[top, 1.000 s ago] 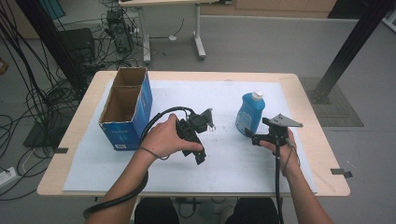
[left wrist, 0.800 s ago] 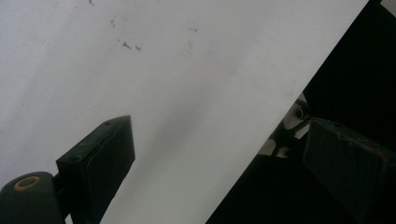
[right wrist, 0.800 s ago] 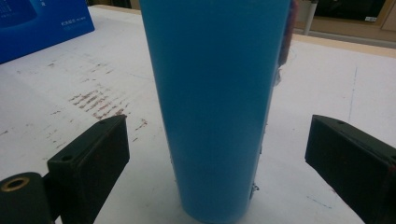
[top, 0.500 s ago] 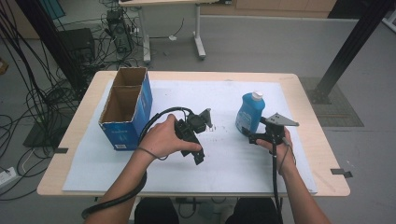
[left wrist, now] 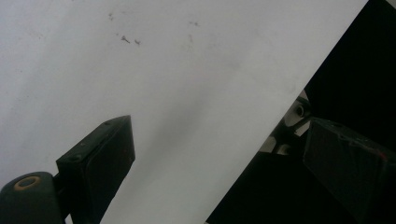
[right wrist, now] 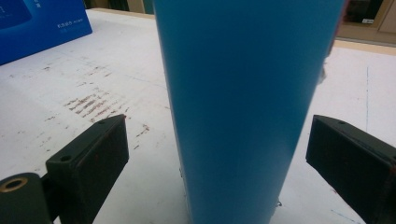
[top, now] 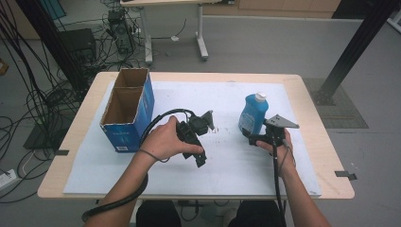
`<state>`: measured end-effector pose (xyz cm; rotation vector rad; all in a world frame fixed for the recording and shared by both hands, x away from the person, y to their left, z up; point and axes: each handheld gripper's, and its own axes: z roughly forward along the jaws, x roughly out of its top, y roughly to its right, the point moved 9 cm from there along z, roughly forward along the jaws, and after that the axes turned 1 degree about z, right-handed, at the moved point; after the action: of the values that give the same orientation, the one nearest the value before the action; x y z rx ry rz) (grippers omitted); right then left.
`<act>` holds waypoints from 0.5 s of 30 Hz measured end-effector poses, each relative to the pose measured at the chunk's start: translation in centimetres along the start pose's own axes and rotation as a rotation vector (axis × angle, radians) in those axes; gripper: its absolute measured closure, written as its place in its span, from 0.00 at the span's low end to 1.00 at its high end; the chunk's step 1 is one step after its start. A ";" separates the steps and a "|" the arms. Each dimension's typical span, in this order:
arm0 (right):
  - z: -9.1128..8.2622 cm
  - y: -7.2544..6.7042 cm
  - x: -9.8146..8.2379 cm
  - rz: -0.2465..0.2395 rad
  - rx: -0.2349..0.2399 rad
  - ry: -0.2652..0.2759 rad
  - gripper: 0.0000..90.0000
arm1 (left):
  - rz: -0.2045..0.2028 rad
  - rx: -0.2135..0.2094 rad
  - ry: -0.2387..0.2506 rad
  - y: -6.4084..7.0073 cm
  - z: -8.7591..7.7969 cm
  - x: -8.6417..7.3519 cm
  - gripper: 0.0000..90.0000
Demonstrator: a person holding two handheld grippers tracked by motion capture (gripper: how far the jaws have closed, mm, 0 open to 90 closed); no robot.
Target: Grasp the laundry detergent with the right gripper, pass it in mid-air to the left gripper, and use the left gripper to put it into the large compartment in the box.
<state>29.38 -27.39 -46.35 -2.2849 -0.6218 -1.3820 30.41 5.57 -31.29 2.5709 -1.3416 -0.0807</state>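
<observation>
A blue bottle [top: 252, 117] with a white cap stands upright on the white mat [top: 227, 165] at the right of the table. In the right gripper view the bottle's blue body [right wrist: 247, 102] rises between my right gripper's [right wrist: 219, 130] open jaws, with a gap on each side. From above, that right gripper [top: 254, 138] sits low at the bottle's base, held by a hand. My left gripper [top: 198, 156] is held over the mat at the centre, and its jaws [left wrist: 219, 130] stand open over bare mat near the table's front edge.
An open blue cardboard box [top: 126, 109] with two compartments stands at the left of the table; its blue side [right wrist: 42, 23] shows far off in the right gripper view. Cables trail from both grippers. The wooden table rim [top: 331, 156] lies just right of the hand.
My right gripper has edged slightly left, closer around the bottle. The left gripper and hand have stayed where they were.
</observation>
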 end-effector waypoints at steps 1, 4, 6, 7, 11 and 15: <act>0.1 0.0 0.0 -0.001 -0.002 0.004 0.06 | -0.001 0.000 0.000 0.0 0.0 0.0 0.10; 0.3 -0.1 -0.1 -0.001 0.003 0.004 0.06 | -0.001 0.002 -0.002 0.1 -0.1 0.0 0.10; 0.4 -0.1 -0.1 -0.008 0.003 0.005 0.06 | -0.001 0.003 0.000 0.1 -0.1 0.0 0.10; 0.5 -0.2 -0.2 -0.008 0.001 0.007 0.06 | 0.001 0.005 0.001 0.1 -0.2 0.0 0.10; 0.7 -0.3 -0.3 -0.009 0.002 0.009 0.06 | 0.001 0.004 0.002 0.3 -0.2 0.0 0.10; 0.8 -0.3 -0.4 -0.011 -0.003 0.015 0.05 | 0.003 0.002 -0.003 0.3 -0.1 0.0 0.10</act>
<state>29.64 -26.71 -47.00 -2.2753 -0.6283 -1.4044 30.17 5.41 -31.16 2.5715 -1.3474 -0.0819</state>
